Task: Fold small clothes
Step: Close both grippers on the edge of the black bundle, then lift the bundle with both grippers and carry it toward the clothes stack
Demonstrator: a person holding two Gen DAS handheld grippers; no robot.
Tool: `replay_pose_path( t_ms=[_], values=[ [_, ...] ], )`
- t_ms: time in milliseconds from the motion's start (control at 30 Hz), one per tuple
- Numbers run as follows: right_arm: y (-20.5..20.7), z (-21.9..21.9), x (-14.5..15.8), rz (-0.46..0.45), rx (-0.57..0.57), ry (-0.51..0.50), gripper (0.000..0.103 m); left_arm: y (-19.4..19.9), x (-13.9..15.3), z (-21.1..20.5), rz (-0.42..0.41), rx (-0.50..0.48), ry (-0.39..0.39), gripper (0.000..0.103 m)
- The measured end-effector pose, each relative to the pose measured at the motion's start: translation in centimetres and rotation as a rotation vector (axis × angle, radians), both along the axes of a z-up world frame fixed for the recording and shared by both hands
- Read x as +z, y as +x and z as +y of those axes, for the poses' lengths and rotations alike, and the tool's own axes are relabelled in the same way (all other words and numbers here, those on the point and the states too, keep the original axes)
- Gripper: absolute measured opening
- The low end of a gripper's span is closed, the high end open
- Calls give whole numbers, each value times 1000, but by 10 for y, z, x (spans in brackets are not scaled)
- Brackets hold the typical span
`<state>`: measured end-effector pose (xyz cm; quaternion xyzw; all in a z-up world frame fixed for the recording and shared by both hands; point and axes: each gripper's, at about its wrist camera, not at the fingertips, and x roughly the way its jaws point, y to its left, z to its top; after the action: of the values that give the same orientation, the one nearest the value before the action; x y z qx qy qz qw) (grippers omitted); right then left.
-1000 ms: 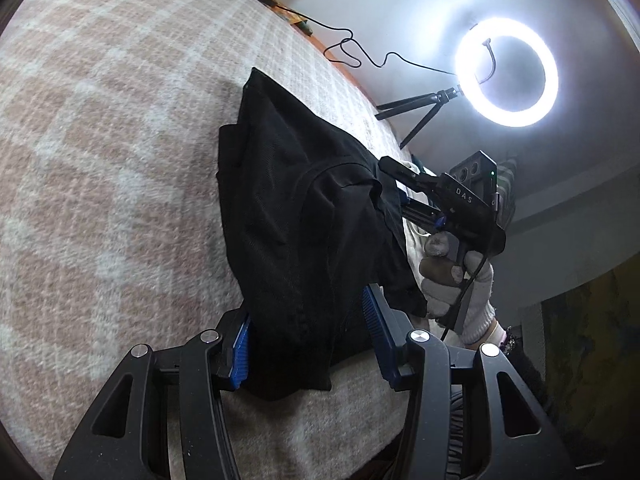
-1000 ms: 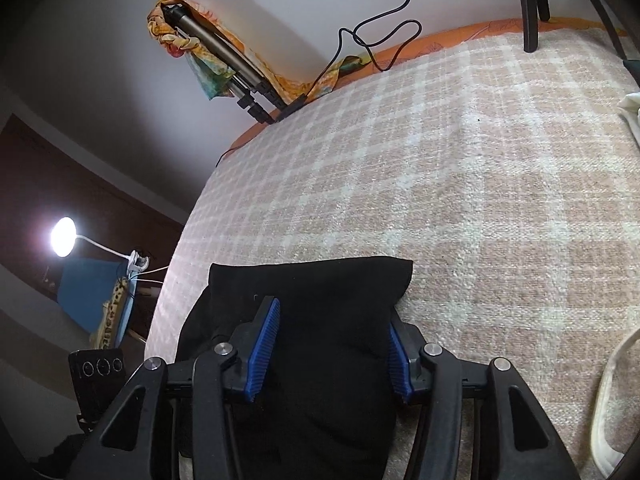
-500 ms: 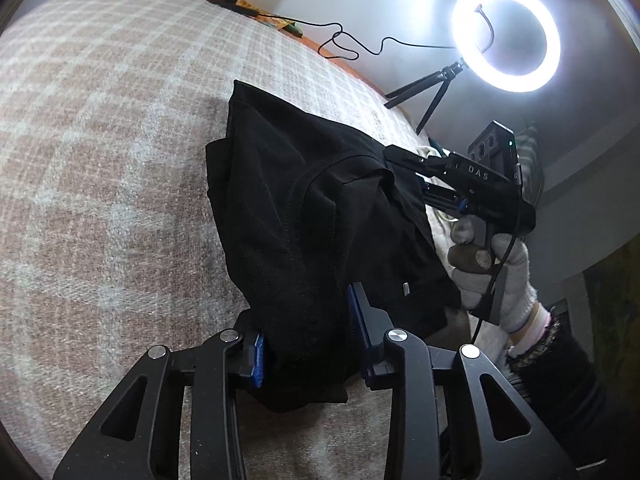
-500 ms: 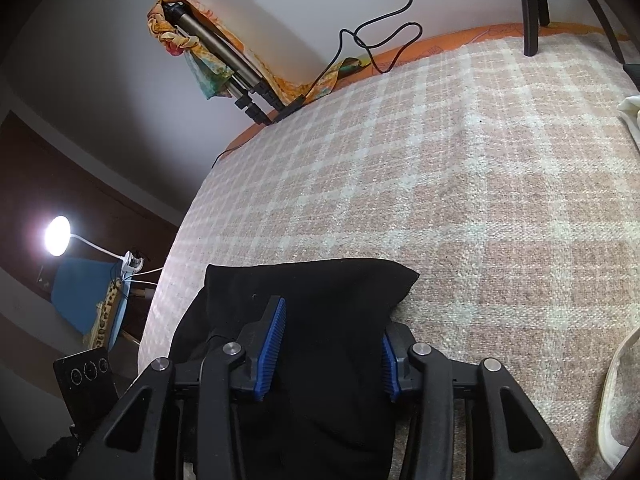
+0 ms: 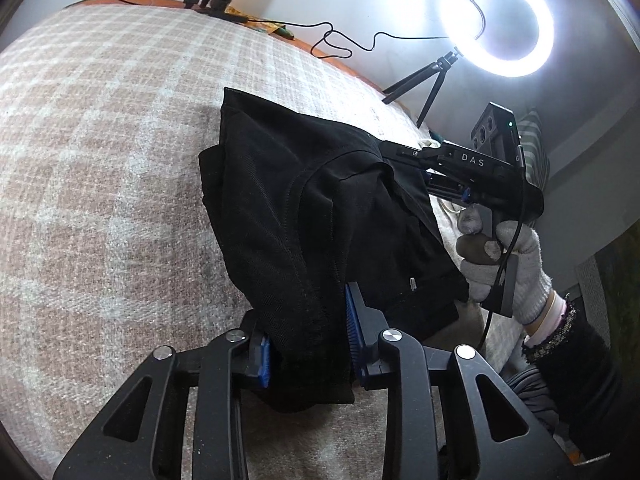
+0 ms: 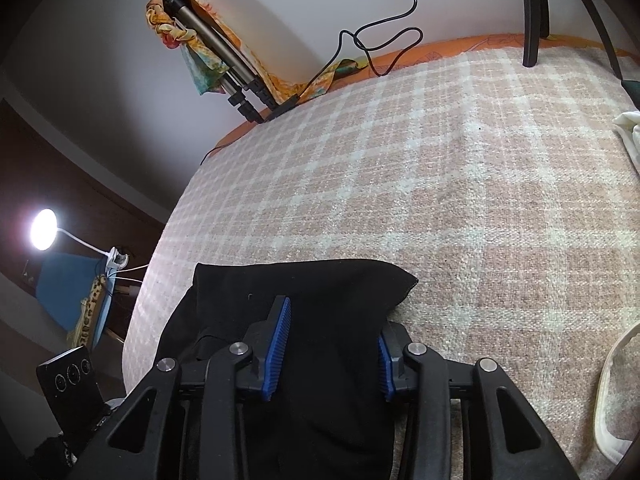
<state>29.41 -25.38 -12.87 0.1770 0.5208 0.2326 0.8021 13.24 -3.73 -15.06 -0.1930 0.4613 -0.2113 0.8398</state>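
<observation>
Left wrist view: we are closing our left gripper [image 5: 308,344] on a black garment [image 5: 320,216]. Our right gripper [image 6: 330,354] is closing around its other edge on the blanket [image 6: 480,184]; whether it is pinching, we cannot tell.

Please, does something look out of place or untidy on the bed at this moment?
Nothing is spilled or damaged. The black garment lies bunched and uneven on the checked blanket, its layers not lined up. A loose black cable trails across the far edge.

Black garment [image 5: 304,216], folded and bunched, on the checked blanket [image 5: 100,160]
</observation>
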Motion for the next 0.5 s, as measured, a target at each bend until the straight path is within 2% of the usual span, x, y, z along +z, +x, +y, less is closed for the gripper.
replay_pose_path(
  t_ms=[167,300,367,500],
  values=[
    [1,3,0,-4,-2,-40,31,4,-2,-4,-2,-3,-1,18],
    [2,7,0,-2,-3,-76,15,6,-5,0,3,-1,-35,15],
    [1,12,0,-7,0,-105,12,7,-6,4,14,2,-62,14],
    [-2,18,5,-28,1,-139,5,6,-2,5,-11,-20,-56,11]
  ],
)
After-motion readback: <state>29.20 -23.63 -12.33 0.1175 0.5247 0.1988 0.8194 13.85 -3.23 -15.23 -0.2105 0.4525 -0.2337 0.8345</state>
